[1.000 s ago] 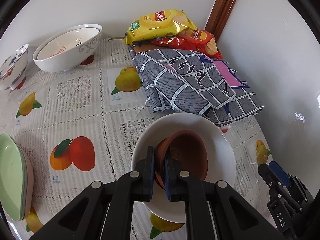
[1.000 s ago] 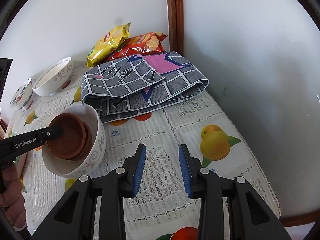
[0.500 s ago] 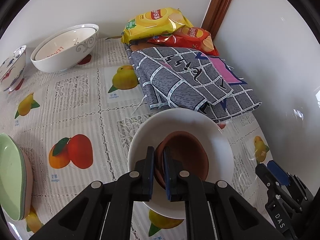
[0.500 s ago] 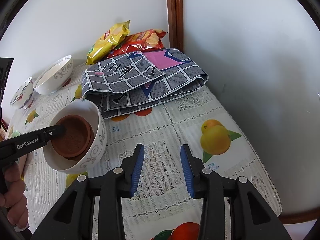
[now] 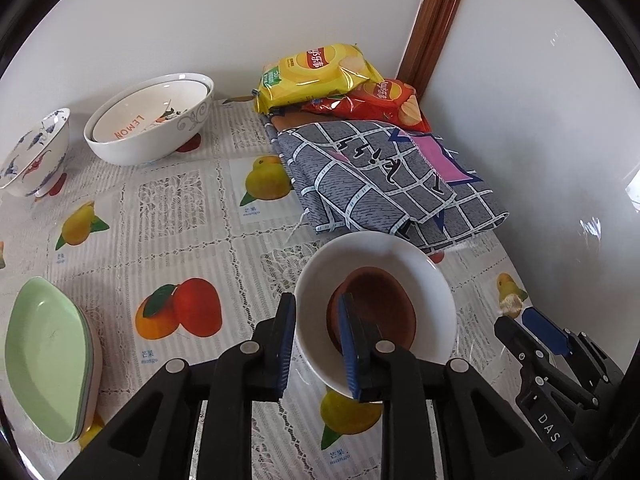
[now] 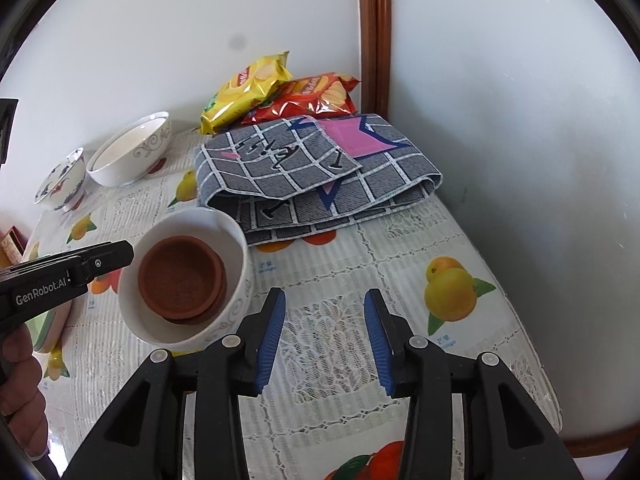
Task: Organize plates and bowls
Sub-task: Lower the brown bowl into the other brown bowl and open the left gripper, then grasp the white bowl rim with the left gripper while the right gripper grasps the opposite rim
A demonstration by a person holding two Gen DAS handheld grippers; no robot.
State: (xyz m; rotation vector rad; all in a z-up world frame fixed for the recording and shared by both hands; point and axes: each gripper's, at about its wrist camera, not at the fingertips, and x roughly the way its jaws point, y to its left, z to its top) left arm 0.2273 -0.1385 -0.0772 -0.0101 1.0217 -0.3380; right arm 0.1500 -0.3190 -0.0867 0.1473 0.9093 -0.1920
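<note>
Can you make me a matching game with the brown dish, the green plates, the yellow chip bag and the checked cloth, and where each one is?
Things:
1. brown dish
2. green plates
3. yellow chip bag
4. checked cloth

Places:
A. folded flat on the table, in front of the chip bags
B. inside the white bowl
C. stacked at the table's left edge in the left wrist view
D. at the back by the wall, next to the red chip bag

Pairs: 1-B, 2-C, 3-D, 4-A
</note>
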